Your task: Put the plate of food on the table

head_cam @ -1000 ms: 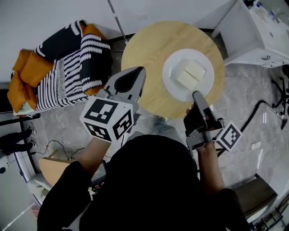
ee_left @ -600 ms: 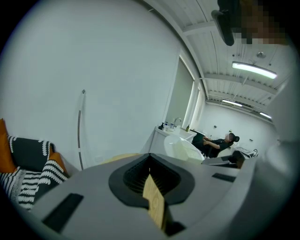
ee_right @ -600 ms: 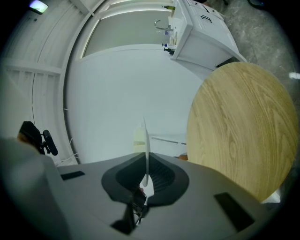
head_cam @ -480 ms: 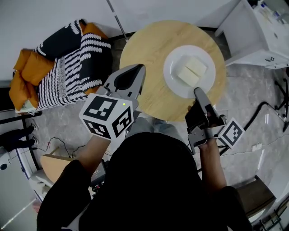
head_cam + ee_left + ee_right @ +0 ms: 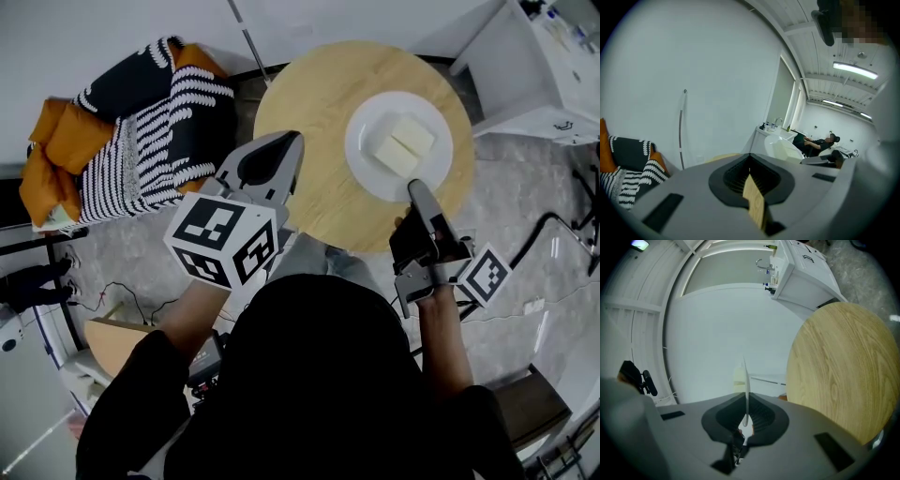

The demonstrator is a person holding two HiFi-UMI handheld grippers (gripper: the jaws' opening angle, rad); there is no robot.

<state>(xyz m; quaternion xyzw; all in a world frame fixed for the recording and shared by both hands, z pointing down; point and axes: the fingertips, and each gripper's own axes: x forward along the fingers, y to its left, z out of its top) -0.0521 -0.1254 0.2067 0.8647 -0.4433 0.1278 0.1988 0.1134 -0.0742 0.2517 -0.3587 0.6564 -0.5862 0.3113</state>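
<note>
**Hovering over the wood: plate (image 5: 375,183) of food held above the round bench (image 5: 309,103)**

A person in dark clothing, seen from overhead, grips a tool in each hand. The right tool (image 5: 414,187) is clamped on the near rim of the white plate, its jaws pinched down to little more than the rim's thickness. In the right gripper view that rim runs edge-on as a thin white line between them. Two pale rectangular blocks (image 5: 403,145) of food lie side by side in the middle of the plate. The plate hangs over the right half of the bench. The broad sweep of wood seen beside it from the right tool suggests that it is lifted clear of the top. The left tool (image 5: 294,141) is held out over the bench's near-left edge, jaws together and gripping nothing. To the left lie a black-and-white striped throw (image 5: 159,131) and orange cushions (image 5: 52,150). A white cabinet (image 5: 534,66) stands past the bench at upper right.
</note>
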